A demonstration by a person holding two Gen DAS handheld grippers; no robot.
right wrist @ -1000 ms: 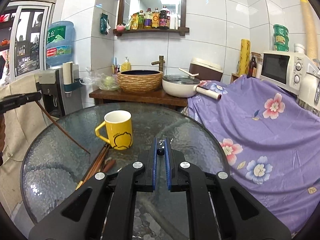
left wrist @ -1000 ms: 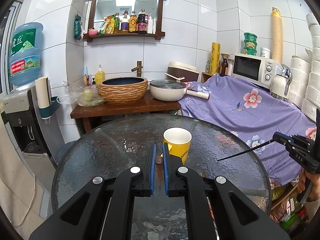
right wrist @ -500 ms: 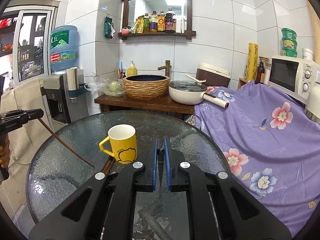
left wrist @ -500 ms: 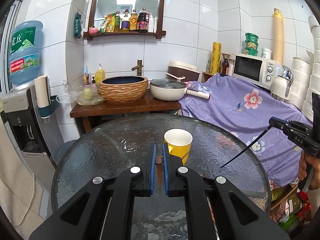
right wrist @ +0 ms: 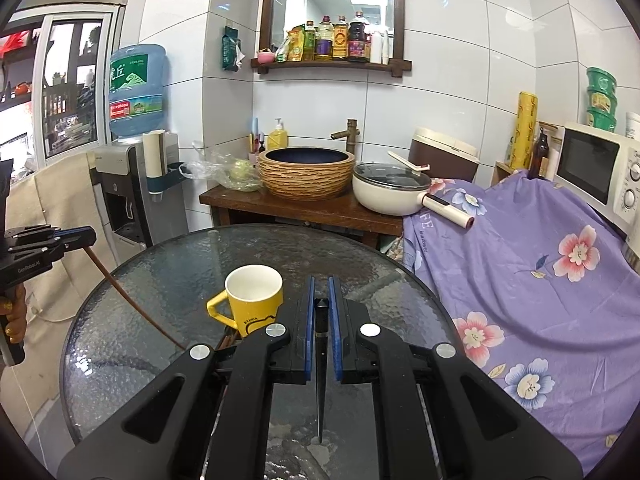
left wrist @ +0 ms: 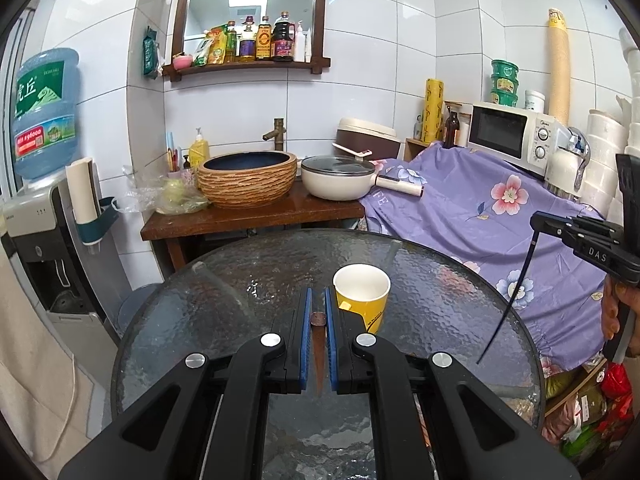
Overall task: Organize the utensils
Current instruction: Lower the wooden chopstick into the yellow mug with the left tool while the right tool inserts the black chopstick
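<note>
A yellow mug (left wrist: 362, 300) (right wrist: 254, 300) stands empty on the round glass table (left wrist: 224, 300) (right wrist: 152, 280). Just left of the mug, my left gripper (left wrist: 316, 296) is shut on a brown chopstick (left wrist: 318, 344); in the right wrist view that gripper (right wrist: 86, 236) holds the chopstick (right wrist: 128, 300) slanting down over the table's left side. My right gripper (right wrist: 322, 284) is shut on a black chopstick (right wrist: 320, 360) beside the mug's right. From the left wrist view the right gripper (left wrist: 538, 222) hovers over the table's right edge, the black chopstick (left wrist: 512, 300) hanging steeply. More brown chopsticks (right wrist: 226, 342) lie by the mug's base.
Behind the table a wooden stand (left wrist: 248, 216) carries a woven basin (left wrist: 248, 178) and a white lidded pan (left wrist: 340, 180). A purple floral cloth (right wrist: 540, 260) covers the right side, with a microwave (left wrist: 508, 136) on it. A water dispenser (right wrist: 124, 184) stands at the left.
The right gripper has risen and come slightly nearer the table, and its black chopstick has swung from nearly level to hanging steeply. The left gripper has stayed put.
</note>
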